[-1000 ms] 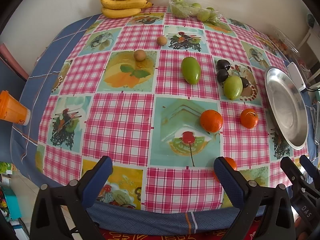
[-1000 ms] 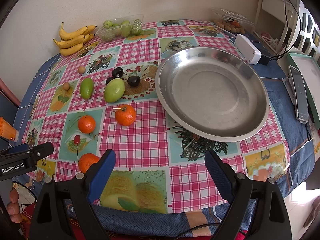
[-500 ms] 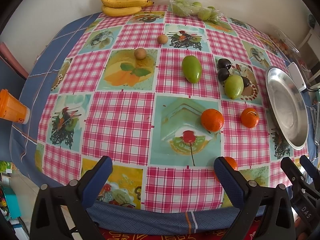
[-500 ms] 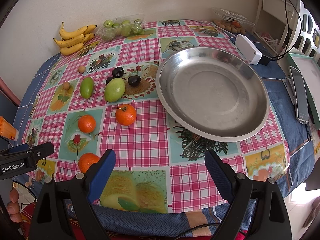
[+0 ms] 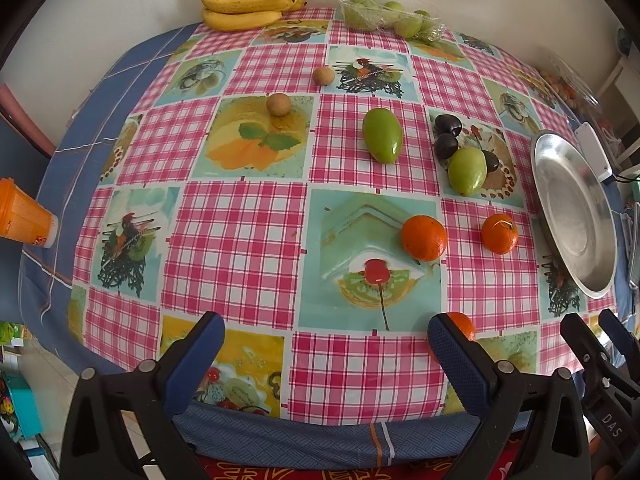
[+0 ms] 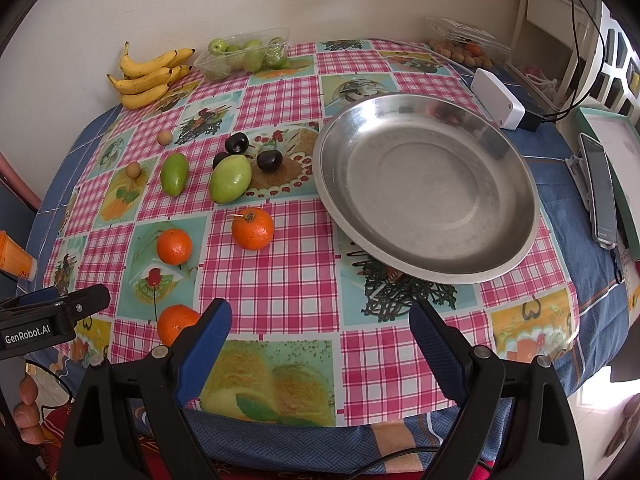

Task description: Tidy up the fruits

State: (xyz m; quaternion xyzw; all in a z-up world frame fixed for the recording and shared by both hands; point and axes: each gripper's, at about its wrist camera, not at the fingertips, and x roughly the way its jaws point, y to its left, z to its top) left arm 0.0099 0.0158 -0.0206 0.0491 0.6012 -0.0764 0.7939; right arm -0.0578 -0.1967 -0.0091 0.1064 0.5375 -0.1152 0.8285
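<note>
1. Left wrist view: the left gripper hangs over the near table edge with its blue pads spread wide and nothing between them.
2. An orange peeks out just behind the right pad, mostly hidden.
3. Two more oranges lie ahead, one at about 1 o'clock from the gripper and another to its right, near the plate at 2 o'clock.
4. A green mango sits at 12 o'clock; a second one touches dark plums beside it.
5. Two small brown fruits lie at 11 o'clock, perhaps longans.
6. Bananas and a wrapped tray of green fruit rest at the far edge by the wall.
7. Right wrist view: the right gripper is also parted wide and empty, low over the tablecloth.
8. The steel plate lies at 1 o'clock from it, holding no fruit.
9. The loose fruit is spread from 10 to 11 o'clock, and the left gripper's tip shows at 9 o'clock.
10. A white box and a phone lie past the plate at 2 o'clock.
</note>
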